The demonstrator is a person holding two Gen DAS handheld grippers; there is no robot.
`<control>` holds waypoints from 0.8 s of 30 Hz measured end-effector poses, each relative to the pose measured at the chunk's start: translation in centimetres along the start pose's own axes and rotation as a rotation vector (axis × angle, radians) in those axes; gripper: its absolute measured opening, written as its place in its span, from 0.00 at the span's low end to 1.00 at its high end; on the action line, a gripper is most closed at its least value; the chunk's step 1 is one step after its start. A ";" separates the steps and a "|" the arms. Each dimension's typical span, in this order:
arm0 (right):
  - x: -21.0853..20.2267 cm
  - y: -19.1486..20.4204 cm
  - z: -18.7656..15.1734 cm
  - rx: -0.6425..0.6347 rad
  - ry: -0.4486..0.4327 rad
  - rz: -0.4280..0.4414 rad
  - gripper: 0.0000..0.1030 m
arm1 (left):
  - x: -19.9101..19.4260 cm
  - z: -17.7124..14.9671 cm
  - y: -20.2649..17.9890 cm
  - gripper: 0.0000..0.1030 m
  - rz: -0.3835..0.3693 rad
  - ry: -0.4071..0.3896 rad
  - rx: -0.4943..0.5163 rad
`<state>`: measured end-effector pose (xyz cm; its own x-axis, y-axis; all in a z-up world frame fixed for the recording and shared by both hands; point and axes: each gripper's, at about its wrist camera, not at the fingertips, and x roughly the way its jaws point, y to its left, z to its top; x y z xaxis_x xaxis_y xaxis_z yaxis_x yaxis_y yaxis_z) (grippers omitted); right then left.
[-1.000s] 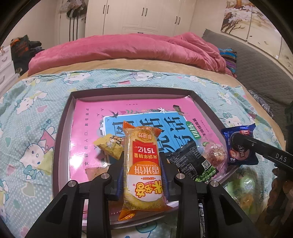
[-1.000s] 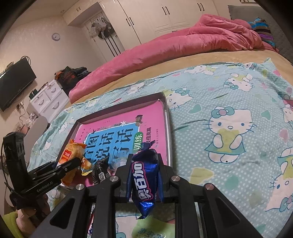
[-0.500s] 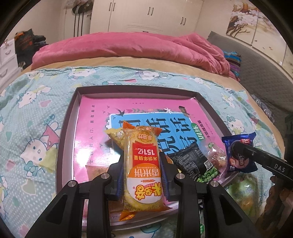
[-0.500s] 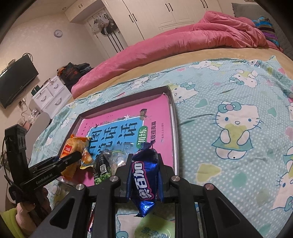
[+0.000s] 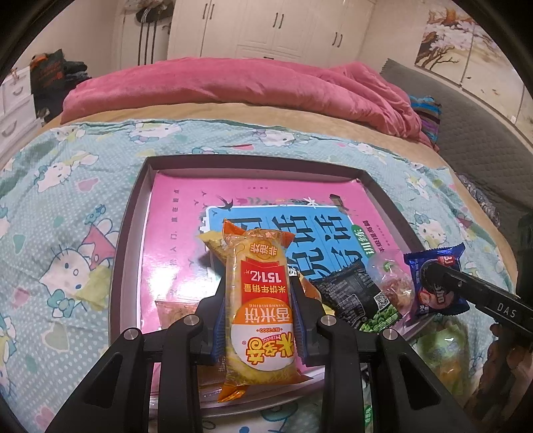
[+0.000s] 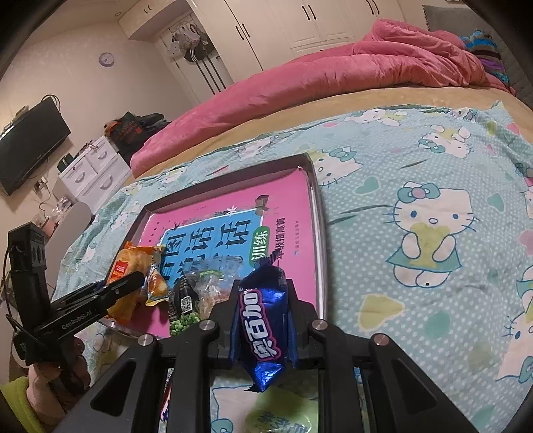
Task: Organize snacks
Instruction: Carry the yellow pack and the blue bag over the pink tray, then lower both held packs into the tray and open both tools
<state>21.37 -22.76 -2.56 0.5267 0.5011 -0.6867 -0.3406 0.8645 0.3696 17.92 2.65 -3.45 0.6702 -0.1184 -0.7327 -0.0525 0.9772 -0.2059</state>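
Note:
My left gripper is shut on a long orange and yellow rice-cracker packet, held over the near part of a grey tray. The tray holds a pink and blue book. My right gripper is shut on a blue Oreo packet, held over the tray's near right corner; it also shows in the left wrist view. On the tray's near part lie a black pea packet, a clear snack bag and a small yellow packet.
The tray sits on a Hello Kitty bedspread. A pink duvet lies at the far end of the bed. A green packet lies on the bed below my right gripper. White wardrobes stand behind.
Both grippers have moved forward a little over the tray, each still holding its packet. The snacks on the tray have not moved.

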 end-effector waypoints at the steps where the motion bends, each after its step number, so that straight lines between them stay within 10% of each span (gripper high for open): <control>1: 0.0 0.0 0.0 0.002 -0.001 -0.002 0.22 | 0.0 0.0 0.0 0.32 0.000 0.001 0.001; 24: -0.8 -0.9 0.0 0.038 -0.026 -0.036 0.25 | -0.5 0.2 0.5 0.32 -0.018 -0.005 -0.023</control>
<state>21.28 -23.96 -2.34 0.5580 0.4702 -0.6837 -0.2918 0.8825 0.3688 17.67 3.20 -3.08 0.6746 -0.1352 -0.7257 -0.0569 0.9706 -0.2338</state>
